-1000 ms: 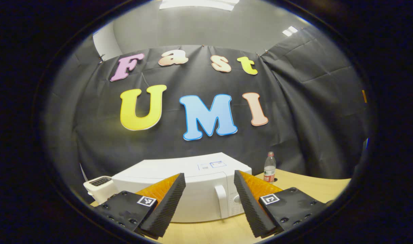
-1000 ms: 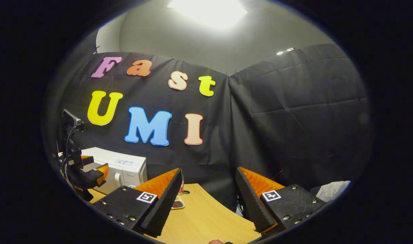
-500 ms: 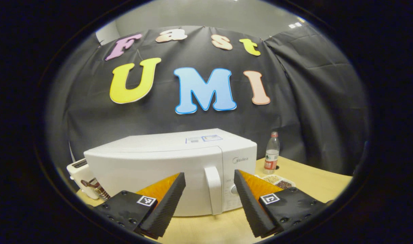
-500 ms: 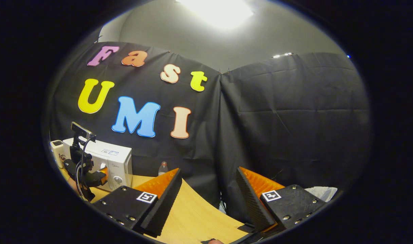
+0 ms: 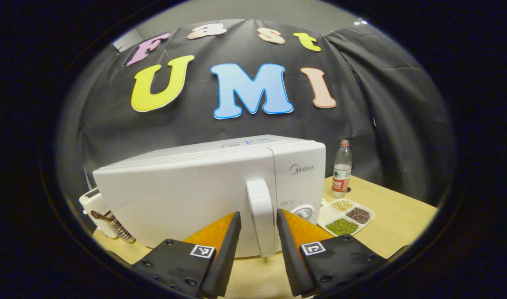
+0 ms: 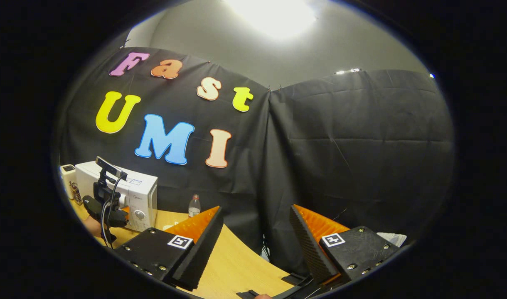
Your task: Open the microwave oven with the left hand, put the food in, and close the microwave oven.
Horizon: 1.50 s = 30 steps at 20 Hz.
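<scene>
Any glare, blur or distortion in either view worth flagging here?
Left gripper view: sharp and evenly lit; fisheye bows the microwave top edge and the table. The handle between the left gripper fingers is crisp. Right gripper view: the ceiling light blows out to white; the microwave is small but legible, and the right gripper is in focus.

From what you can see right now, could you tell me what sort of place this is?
Probably a recording booth set up as a kitchen counter: black cloth wall around a wooden table holding a microwave, a toaster and a tray of beans.
</scene>
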### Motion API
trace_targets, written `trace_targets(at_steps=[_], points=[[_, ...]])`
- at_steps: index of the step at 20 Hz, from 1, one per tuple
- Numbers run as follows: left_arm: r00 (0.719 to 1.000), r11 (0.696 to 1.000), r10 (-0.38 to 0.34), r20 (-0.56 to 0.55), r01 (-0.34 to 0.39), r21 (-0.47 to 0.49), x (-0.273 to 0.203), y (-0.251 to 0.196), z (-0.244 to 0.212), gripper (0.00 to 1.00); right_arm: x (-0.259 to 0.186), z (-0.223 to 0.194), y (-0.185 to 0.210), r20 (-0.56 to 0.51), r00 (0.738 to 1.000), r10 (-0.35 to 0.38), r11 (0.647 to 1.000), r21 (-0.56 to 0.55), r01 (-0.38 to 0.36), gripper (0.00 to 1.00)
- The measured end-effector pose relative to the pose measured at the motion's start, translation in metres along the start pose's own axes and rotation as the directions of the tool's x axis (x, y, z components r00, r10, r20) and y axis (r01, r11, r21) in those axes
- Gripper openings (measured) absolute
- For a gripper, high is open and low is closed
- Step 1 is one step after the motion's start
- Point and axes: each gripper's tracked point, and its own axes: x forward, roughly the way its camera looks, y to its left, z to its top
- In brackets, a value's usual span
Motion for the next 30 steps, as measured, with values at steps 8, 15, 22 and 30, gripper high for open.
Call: trace_targets(at_steps=[8, 15, 22, 30], points=[[0.998, 0.999, -0.04, -0.046, 0.038, -0.036, -0.001, -0.01, -0.001, 0.23, -0.008, -0.004, -0.017, -0.011, 1.0, 0.002, 1.0, 0.016, -0.002, 0.97], [0.998, 0.999, -0.023, -0.058, 0.021, -0.038, -0.046, -0.007, -0.004, 0.12, -0.006, 0.004, -0.011, 0.026, 0.997, 0.075, 0.996, 0.041, -0.076, 0.97], [0.996, 0.999, -0.023, -0.085, 0.019, -0.048, -0.102, 0.004, -0.018, 0.12, -0.007, 0.004, 0.022, 0.071, 0.966, 0.248, 0.963, 0.087, -0.253, 0.96], [0.99, 0.996, 0.074, -0.12, -0.079, -0.039, -0.164, 0.032, -0.033, 0.12, -0.023, -0.002, 0.04, 0.11, 0.895, 0.432, 0.886, 0.13, -0.444, 0.97]])
